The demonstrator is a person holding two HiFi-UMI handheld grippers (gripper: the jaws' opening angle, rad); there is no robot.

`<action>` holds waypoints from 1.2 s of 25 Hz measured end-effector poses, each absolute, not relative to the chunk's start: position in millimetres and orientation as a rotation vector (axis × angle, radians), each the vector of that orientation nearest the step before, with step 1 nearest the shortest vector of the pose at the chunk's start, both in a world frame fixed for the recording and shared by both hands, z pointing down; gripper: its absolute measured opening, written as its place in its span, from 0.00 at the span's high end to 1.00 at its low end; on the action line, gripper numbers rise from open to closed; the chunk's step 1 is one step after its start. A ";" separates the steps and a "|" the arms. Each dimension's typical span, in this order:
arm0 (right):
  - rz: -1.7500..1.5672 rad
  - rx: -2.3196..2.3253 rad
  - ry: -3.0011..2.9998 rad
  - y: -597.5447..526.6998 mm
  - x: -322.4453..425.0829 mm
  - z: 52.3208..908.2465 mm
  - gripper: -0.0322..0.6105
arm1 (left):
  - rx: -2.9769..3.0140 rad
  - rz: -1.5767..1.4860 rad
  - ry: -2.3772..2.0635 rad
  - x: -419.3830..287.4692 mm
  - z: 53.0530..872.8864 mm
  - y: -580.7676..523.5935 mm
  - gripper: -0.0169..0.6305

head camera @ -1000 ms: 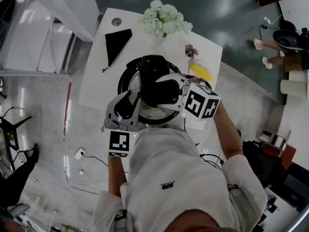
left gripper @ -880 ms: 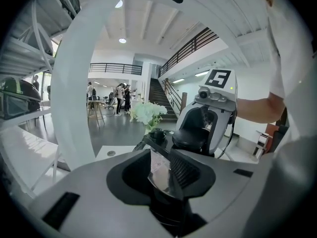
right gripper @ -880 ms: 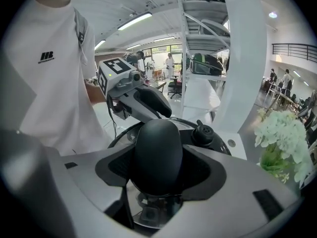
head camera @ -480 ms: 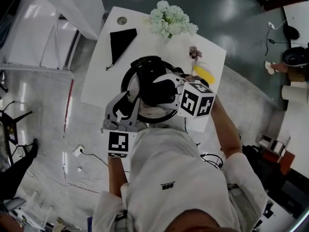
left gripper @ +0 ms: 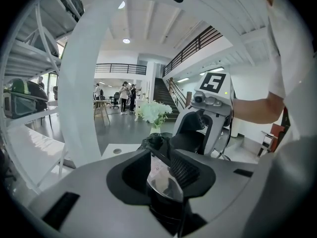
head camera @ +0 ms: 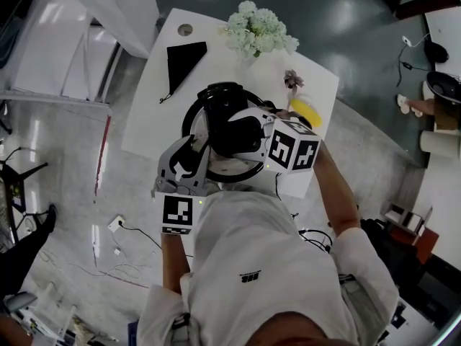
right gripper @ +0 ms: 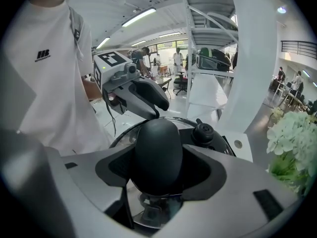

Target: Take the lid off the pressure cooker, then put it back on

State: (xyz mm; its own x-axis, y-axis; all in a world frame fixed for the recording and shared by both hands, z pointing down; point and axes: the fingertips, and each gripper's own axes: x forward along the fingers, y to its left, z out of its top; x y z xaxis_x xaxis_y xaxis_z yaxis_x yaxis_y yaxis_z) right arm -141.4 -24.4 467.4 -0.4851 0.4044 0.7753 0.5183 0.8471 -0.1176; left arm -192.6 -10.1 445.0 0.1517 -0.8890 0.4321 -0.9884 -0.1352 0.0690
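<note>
Our right hand-held gripper [right gripper: 159,175] pinches the lid knob [right gripper: 157,145] and our left hand-held gripper [left gripper: 166,182] clamps the cooker handle [left gripper: 159,165], so a tilted pull may jam the lid [right gripper: 124,135].

A white rectangular table [head camera: 148,117] stands where pale polished floor [head camera: 65,186] meets dark glossy floor [head camera: 346,13]. Beyond are white metal shelving [right gripper: 213,43], a thick white pillar [left gripper: 81,83], 1 dark-railed staircase [left gripper: 163,90] leading to what may be a mezzanine, and 1 round ceiling lamp [left gripper: 126,41].

Head view steeply overhead, both gripper views close (facing each other), all sharing the lid [head camera: 229,166].
</note>
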 end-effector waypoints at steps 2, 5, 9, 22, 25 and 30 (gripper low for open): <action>-0.156 -0.643 -2.151 -22.9 -143.1 467.7 0.52 | 2.100 0.416 -1.804 -191.6 444.8 -9.8 0.76; -0.160 -0.683 -2.171 -21.8 -145.9 468.2 0.52 | 2.098 0.410 -1.806 -192.1 445.3 -8.3 0.76; -0.195 -0.792 -2.135 -22.1 -143.5 467.6 0.52 | 2.102 0.418 -1.799 -190.5 445.6 -7.5 0.76; -0.231 -0.931 -2.105 -19.3 -140.6 466.8 0.52 | 2.106 0.437 -1.806 -192.3 444.2 -5.7 0.76; -0.253 -0.985 -2.086 -18.0 -139.6 466.6 0.52 | 2.092 0.440 -1.812 -194.4 445.7 -2.4 0.76; -0.289 -1.077 -2.048 -16.9 -138.5 466.6 0.52 | 2.070 0.447 -1.819 -197.9 449.2 0.9 0.76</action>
State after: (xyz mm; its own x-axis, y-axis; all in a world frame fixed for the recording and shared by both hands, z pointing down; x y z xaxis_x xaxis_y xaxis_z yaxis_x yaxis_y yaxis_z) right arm -138.5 -16.9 466.6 -0.3290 0.5956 0.7328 0.7751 0.6136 -0.1508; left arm -197.9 0.9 449.2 0.1265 -0.8821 0.4538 -0.9919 -0.1157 0.0517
